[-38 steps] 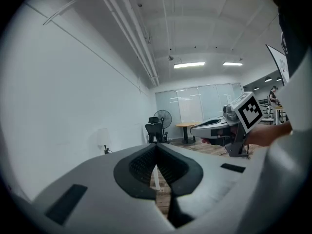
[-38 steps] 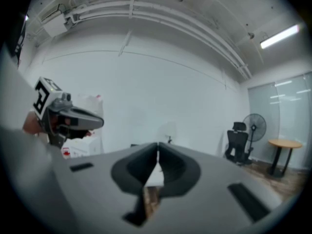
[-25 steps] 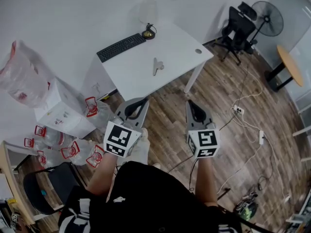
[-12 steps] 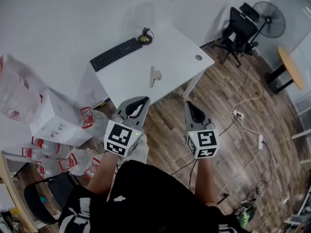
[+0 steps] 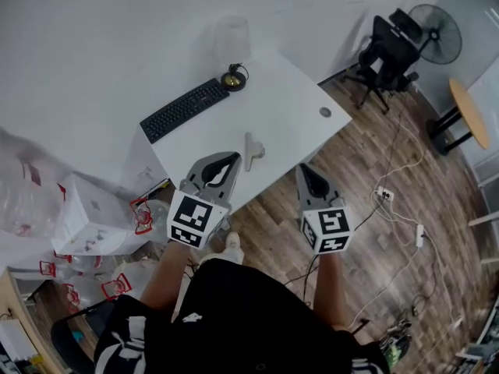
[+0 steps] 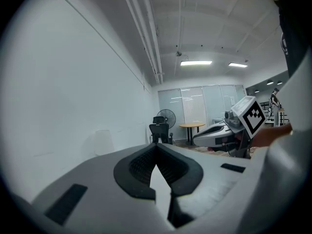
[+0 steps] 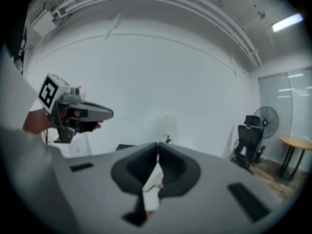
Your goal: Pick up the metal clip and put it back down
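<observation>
Metal clip tiny, left gripper overlapping table

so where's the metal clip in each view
head view: metal clip on the white table, close by the left gripper.
left gripper view: not in it.
right gripper view: not in it.
shared landmark: black office chair, top right in head view, centre in left gripper view, far right in right gripper view.

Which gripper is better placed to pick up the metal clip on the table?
Left. The left gripper points its tip close beside the metal clip at the table edge; the right gripper is farther away, over the floor.
</observation>
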